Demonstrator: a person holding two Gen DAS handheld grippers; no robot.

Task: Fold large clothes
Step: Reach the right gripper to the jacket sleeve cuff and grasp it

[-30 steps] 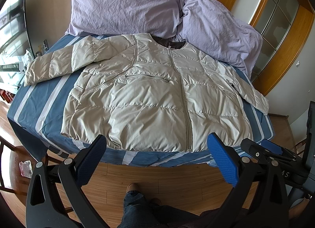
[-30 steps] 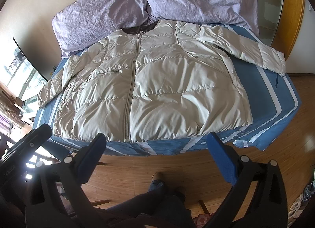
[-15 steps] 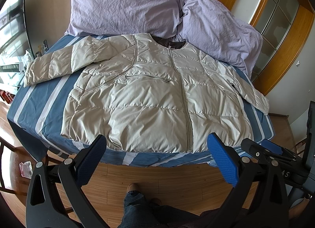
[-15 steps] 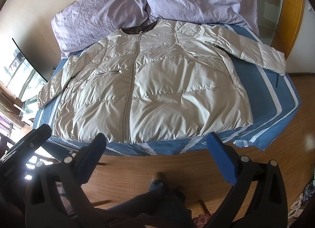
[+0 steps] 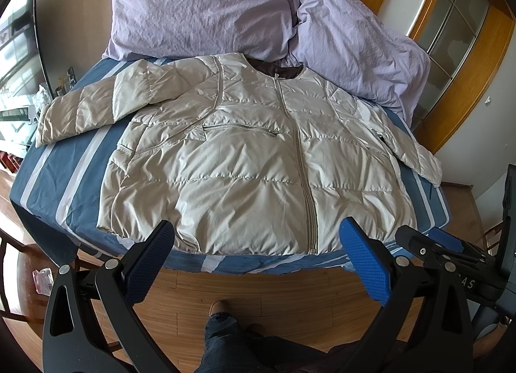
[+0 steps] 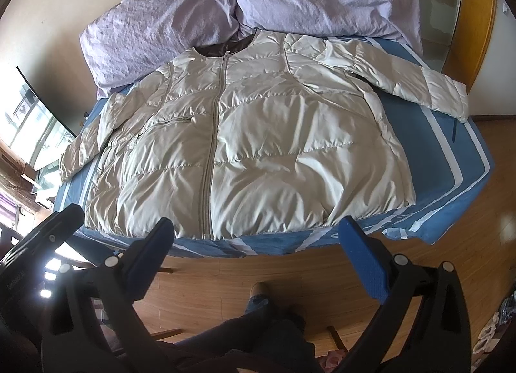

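Observation:
A beige puffer jacket (image 5: 251, 163) lies flat, front up and zipped, on the blue striped bed (image 5: 58, 173), sleeves spread to both sides. It also shows in the right wrist view (image 6: 258, 153). My left gripper (image 5: 258, 244) is open and empty, held above the floor just short of the jacket's hem. My right gripper (image 6: 258, 240) is open and empty, also just short of the hem. The right gripper's body shows at the right of the left wrist view (image 5: 451, 257).
Two lilac pillows (image 5: 200, 12) (image 5: 358, 47) lean at the head of the bed. A wooden-framed glass door (image 5: 458, 31) stands at the right. Wood floor (image 5: 258, 289) and the person's legs (image 5: 225, 337) lie below the grippers. A screen (image 5: 19, 50) is at the left.

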